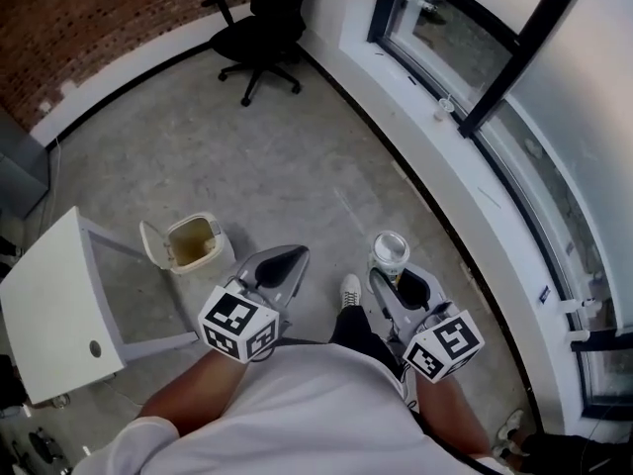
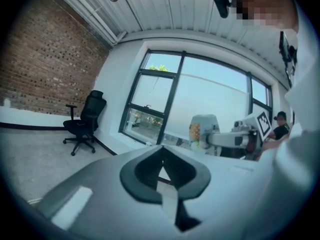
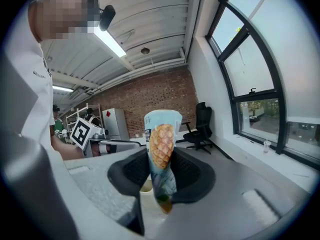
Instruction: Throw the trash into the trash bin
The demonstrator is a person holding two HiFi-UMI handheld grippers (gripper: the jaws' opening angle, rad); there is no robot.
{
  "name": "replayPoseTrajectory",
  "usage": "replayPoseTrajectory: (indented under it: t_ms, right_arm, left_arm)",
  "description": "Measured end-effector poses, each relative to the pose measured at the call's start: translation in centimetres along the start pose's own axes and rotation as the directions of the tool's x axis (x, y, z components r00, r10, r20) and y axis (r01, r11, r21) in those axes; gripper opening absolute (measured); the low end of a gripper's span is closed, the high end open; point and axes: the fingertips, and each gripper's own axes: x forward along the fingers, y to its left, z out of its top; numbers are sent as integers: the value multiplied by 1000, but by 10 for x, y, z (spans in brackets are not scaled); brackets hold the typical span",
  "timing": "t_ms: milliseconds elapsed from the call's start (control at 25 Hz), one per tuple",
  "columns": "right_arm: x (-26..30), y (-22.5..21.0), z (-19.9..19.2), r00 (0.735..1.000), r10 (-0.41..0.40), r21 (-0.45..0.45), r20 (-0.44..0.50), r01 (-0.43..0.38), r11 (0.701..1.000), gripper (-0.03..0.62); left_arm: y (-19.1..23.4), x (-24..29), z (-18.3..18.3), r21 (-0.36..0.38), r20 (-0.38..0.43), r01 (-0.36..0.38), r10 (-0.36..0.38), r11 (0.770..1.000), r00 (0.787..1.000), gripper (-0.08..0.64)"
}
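Observation:
A light blue paper cup (image 3: 161, 149) with a pineapple print stands upright between my right gripper's (image 3: 162, 176) dark pads, which are shut on it. In the head view the cup (image 1: 390, 249) shows its white rim just ahead of the right gripper (image 1: 394, 279). The small white trash bin (image 1: 194, 243), lid tipped open, stands on the floor at lower left, just left of my left gripper (image 1: 285, 262). In the left gripper view that gripper's (image 2: 162, 165) jaws meet with nothing between them. The cup (image 2: 202, 129) also shows there at right, level with it.
A white table (image 1: 57, 303) stands left of the bin. A black office chair (image 1: 262, 26) is far ahead by the brick wall. A long window with a white ledge (image 1: 465, 181) runs along the right. The person's shoe (image 1: 350, 290) is between the grippers.

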Motion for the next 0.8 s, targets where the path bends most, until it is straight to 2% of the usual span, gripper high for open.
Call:
replayPoseTrajectory:
  t_ms: [240, 600, 800]
  right_arm:
    - [50, -61, 18, 992, 127, -20, -5, -127, 992, 109]
    - [98, -153, 46, 960, 277, -48, -46, -279, 959, 107]
    - [125, -187, 35, 942, 328, 6, -66, -328, 945, 109]
  left_arm:
    - [32, 54, 24, 9, 36, -125, 125, 992, 992, 9]
    - [42, 159, 60, 36, 63, -206, 203, 978, 977, 8]
    - [65, 187, 53, 20, 16, -276, 275, 961, 961, 8]
